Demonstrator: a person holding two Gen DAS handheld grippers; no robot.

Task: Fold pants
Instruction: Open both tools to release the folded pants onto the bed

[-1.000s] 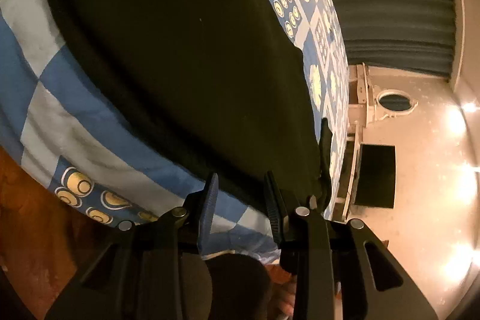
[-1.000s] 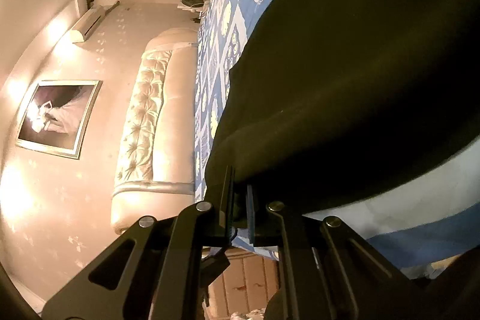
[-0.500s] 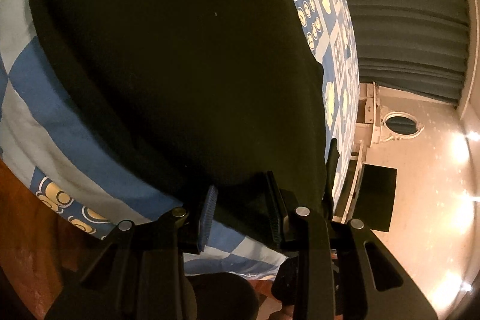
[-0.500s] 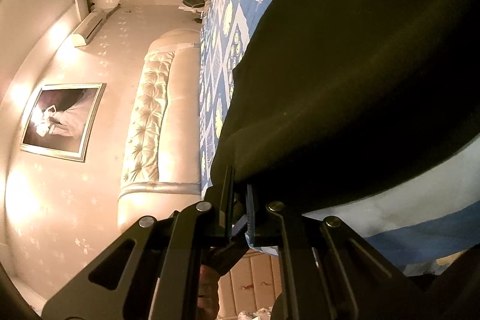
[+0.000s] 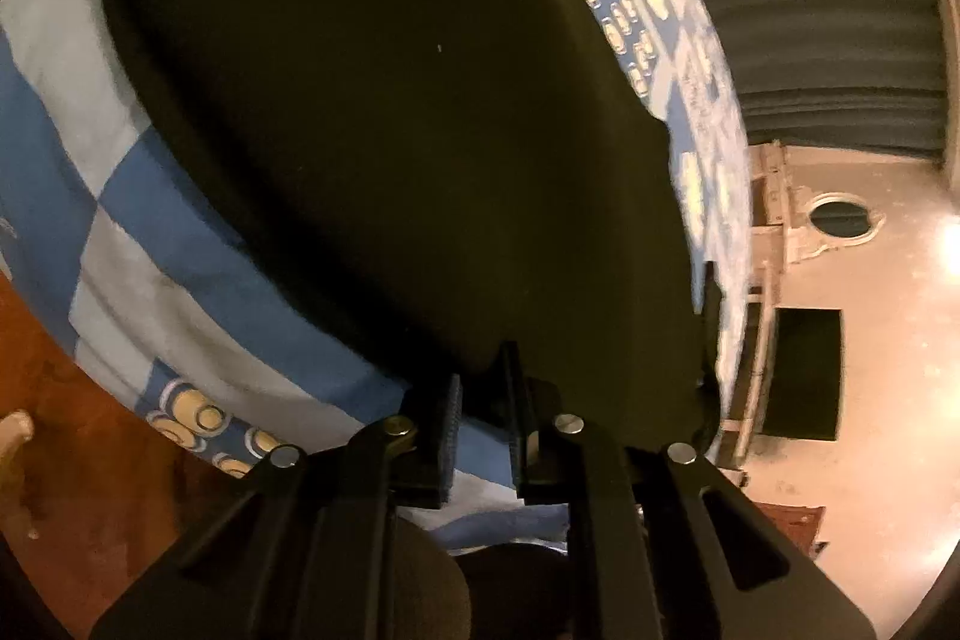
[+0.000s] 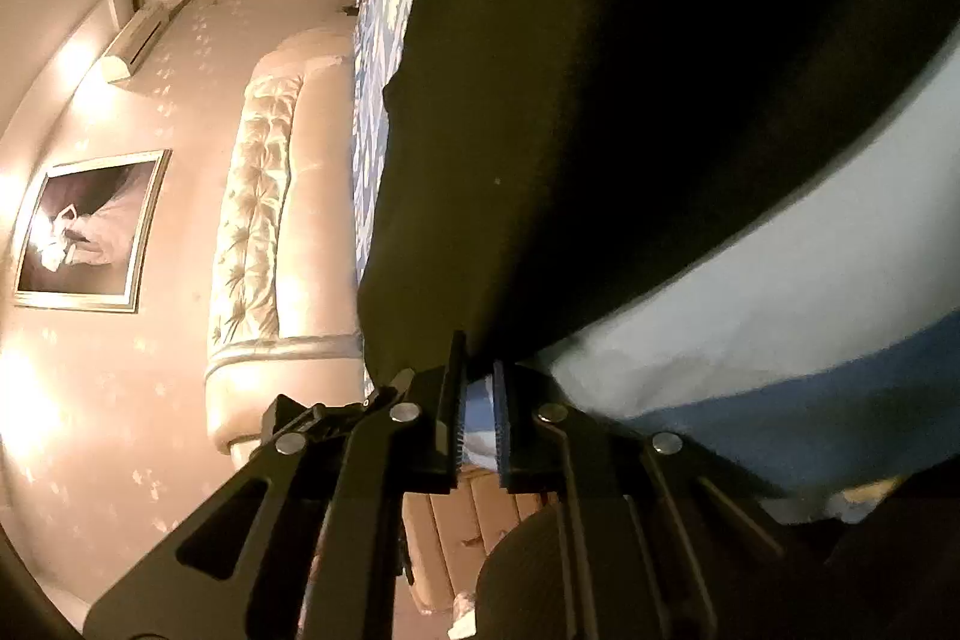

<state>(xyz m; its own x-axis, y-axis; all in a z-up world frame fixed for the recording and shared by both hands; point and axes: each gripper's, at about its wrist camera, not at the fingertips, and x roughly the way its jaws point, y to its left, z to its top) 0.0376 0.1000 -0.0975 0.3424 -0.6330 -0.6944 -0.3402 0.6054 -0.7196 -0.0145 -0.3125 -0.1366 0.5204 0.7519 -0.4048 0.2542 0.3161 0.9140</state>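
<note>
The dark pants (image 5: 384, 118) lie spread flat on a bed with a blue and white checked bedspread (image 5: 144, 274), and their near edge runs along the side of the bed that faces the person. Both tongs meet this same edge from the same side, so the long axis of the cloth seems to go across, from one hand to the other, and the body of the pants extends away from both tools toward the far side of the bed.

The left gripper (image 5: 483, 388) has just been closing, and its jaws now stand nearly together with the hem of the pants between them; the dark cloth comes down right into the narrow gap, so it looks clamped on the edge. In the right wrist view the right gripper (image 6: 477, 388) also has its jaws close together. The dark edge (image 6: 600, 130) reaches the tips, but lower in the gap only light blue bedspread shows, so it probably pinches just a thin bit of the hem.

Neither hand is clearly nearer; each is at its own end of the near edge. In my judgement the coming move is to lift this edge and carry it forward over the rest, and both hands must travel together so the fold stays straight.
</note>
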